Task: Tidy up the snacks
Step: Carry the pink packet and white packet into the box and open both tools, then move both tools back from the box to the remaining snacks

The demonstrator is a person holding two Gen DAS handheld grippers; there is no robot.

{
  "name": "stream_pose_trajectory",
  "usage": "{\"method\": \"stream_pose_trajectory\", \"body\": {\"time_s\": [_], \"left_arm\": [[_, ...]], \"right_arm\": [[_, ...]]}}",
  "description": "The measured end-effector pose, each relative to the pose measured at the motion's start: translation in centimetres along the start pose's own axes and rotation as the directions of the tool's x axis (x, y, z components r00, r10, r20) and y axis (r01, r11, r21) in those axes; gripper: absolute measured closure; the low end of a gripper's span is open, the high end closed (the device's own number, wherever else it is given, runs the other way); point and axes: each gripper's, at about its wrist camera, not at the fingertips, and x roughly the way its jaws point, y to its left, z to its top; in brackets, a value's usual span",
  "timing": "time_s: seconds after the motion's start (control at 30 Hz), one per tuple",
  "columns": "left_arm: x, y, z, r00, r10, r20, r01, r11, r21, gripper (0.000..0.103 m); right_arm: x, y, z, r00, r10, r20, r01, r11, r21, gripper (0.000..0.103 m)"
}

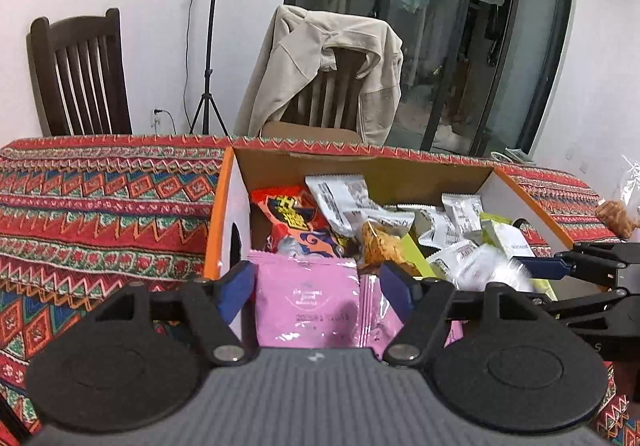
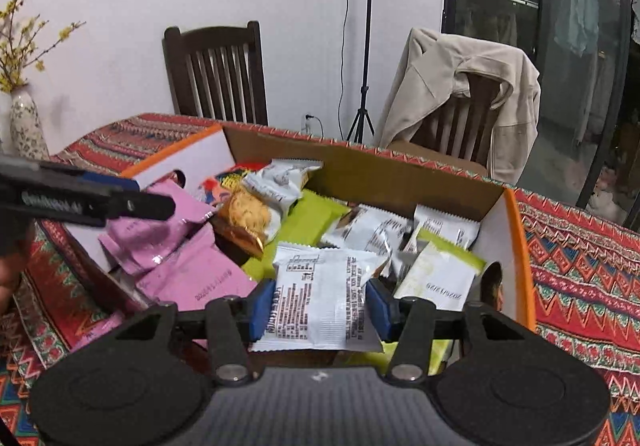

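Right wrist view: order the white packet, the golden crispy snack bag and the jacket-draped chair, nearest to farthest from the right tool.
1. White packet, between the right tool's pads.
2. Golden crispy snack bag, mid-box, left.
3. Jacket-draped chair, beyond the table, right.

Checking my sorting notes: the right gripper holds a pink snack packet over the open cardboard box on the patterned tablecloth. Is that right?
Not quite. The right gripper holds a white snack packet, not a pink one, over the open cardboard box on the patterned tablecloth. The right wrist view shows it.

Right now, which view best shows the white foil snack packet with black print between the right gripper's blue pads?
The right wrist view: the white foil snack packet fills its centre, unobscured. The left wrist view shows only a blurred white patch.
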Motion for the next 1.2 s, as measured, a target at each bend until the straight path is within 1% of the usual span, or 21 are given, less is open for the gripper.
{"method": "stream_pose_trajectory", "body": {"time_s": [0.13,0.3,0.33,0.47,0.5,0.6,0.67,0.77,0.8,0.87,0.9,0.97,1.1,1.2], "left_arm": [[-1.7,-0.2,0.4,1.0,0.003,0.022,-0.003,1.0,-0.004,0.031],[-6.1,-1.3,0.6,0.998,-0.008,0.069,0.005,0.999,0.045,0.031],[-7.1,-1.5,0.6,0.997,-0.013,0.08,0.008,0.998,0.054,0.029],[-11.9,-2.6,0.0,0.992,-0.041,0.123,0.03,0.995,0.092,0.024],[-13.2,-2.8,-0.3,0.99,-0.048,0.134,0.035,0.994,0.101,0.022],[-16.7,-3.3,-1.7,0.987,-0.057,0.153,0.039,0.992,0.122,0.02],[-19.4,-3.6,-3.2,0.983,-0.071,0.167,0.05,0.991,0.126,0.018],[-22.6,-4.3,-5.3,0.979,-0.09,0.182,0.066,0.989,0.136,0.016],[-23.7,-4.7,-6.0,0.977,-0.092,0.19,0.065,0.987,0.144,0.015],[-25.9,-5.4,-7.7,0.972,-0.084,0.219,0.052,0.987,0.149,0.01],[-26.7,-5.7,-8.4,0.97,-0.08,0.23,0.047,0.988,0.148,0.008],[-28.3,-6.4,-10.3,0.967,-0.08,0.24,0.043,0.987,0.153,0.007],[-30.1,-6.9,-13.9,0.974,-0.063,0.219,0.04,0.993,0.108,0.006],[-30.8,-6.9,-16.6,0.982,-0.06,0.177,0.049,0.997,0.066,0.005]], "right_arm": [[-1.0,0.0,0.3,1.0,-0.005,0.025,0.005,1.0,0.001,0.053],[-5.0,0.1,1.1,0.996,-0.02,0.085,0.021,1.0,-0.009,0.05],[-6.1,0.3,1.1,0.995,-0.025,0.096,0.027,1.0,-0.016,0.047],[-10.6,1.0,1.2,0.99,-0.035,0.138,0.041,0.998,-0.04,0.046],[-11.9,1.3,1.1,0.988,-0.038,0.15,0.045,0.998,-0.047,0.046],[-15.7,1.9,0.5,0.982,-0.044,0.184,0.055,0.997,-0.06,0.041],[-18.3,2.4,-0.2,0.978,-0.045,0.205,0.06,0.996,-0.066,0.038],[-22.0,2.8,-1.8,0.974,-0.05,0.222,0.067,0.996,-0.066,0.037],[-23.1,3.0,-2.6,0.973,-0.053,0.225,0.069,0.995,-0.066,0.035],[-25.2,3.8,-4.2,0.971,-0.059,0.231,0.077,0.995,-0.069,0.026],[-26.1,4.2,-5.1,0.971,-0.059,0.232,0.077,0.994,-0.071,0.025],[-27.8,5.0,-7.0,0.971,-0.052,0.233,0.07,0.995,-0.071,0.024],[-29.8,6.6,-11.0,0.976,-0.04,0.212,0.051,0.998,-0.049,0.022],[-30.4,7.5,-14.3,0.98,-0.034,0.196,0.037,0.999,-0.007,0.022]]}}
